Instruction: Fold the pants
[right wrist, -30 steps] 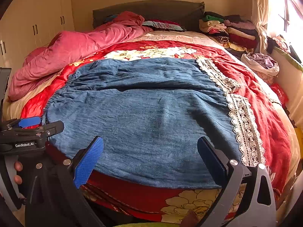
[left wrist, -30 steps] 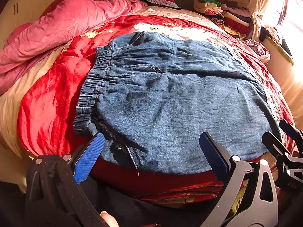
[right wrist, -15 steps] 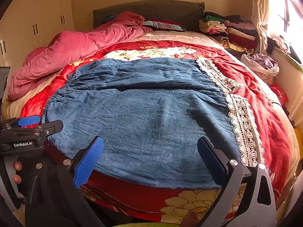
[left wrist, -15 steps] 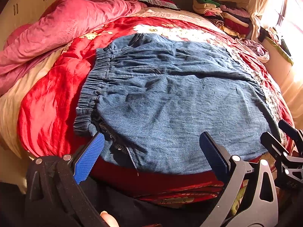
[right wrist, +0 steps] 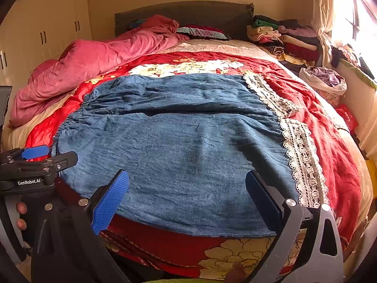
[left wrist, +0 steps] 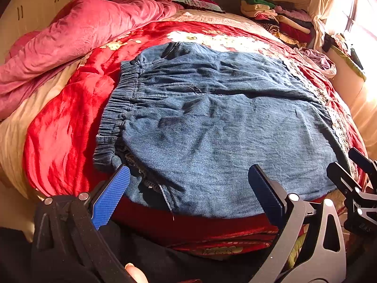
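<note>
Blue denim pants [left wrist: 212, 122] lie spread flat on a red floral bedspread [left wrist: 61, 127], elastic waistband [left wrist: 117, 108] to the left and lace-trimmed leg hems [right wrist: 304, 158] to the right. My left gripper [left wrist: 188, 188] is open and empty, hovering at the near edge of the pants by the waistband corner. My right gripper [right wrist: 187, 188] is open and empty at the near edge, nearer the hem side. The left gripper also shows at the left of the right wrist view [right wrist: 35, 162], and the right gripper at the right of the left wrist view [left wrist: 358, 179].
A rumpled pink duvet [right wrist: 94, 66] lies along the bed's left side. A stack of folded clothes [right wrist: 282, 37] sits at the far right corner by the headboard. A bag of laundry [right wrist: 327, 80] lies at the right edge, beside a window. Wardrobes [right wrist: 42, 35] stand at left.
Both grippers stay open and nearly still. The left wrist view has shifted very slightly, with the pants a little lower in frame.
</note>
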Demonstrator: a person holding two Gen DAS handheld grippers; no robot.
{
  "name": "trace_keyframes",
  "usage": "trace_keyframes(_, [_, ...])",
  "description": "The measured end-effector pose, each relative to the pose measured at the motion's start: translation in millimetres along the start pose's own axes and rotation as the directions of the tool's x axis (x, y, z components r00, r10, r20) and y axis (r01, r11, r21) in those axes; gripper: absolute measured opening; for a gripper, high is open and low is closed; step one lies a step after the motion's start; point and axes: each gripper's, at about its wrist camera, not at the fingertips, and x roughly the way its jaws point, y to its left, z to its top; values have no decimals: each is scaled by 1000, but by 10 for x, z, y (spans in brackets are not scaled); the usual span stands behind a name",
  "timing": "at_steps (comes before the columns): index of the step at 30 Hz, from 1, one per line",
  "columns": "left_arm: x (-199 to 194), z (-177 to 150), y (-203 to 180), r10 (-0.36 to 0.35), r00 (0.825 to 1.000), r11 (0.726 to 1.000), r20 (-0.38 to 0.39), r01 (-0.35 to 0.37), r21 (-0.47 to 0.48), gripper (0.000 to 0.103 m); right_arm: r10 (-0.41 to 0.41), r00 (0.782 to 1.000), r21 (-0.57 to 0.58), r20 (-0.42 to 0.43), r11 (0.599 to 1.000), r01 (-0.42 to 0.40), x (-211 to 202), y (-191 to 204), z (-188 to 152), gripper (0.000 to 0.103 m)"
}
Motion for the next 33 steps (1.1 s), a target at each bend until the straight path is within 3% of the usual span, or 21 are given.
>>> trace_keyframes(19, [89,63,23,-10,1000,1000,-5,10,6,94,16,1000,-7,-3,1000,-16,128,22,110,99])
trace_keyframes(33, [321,550,419,31,1000,999,3,-31,-30,94,72,996,-80,-48,994,-76,620,69,712,99])
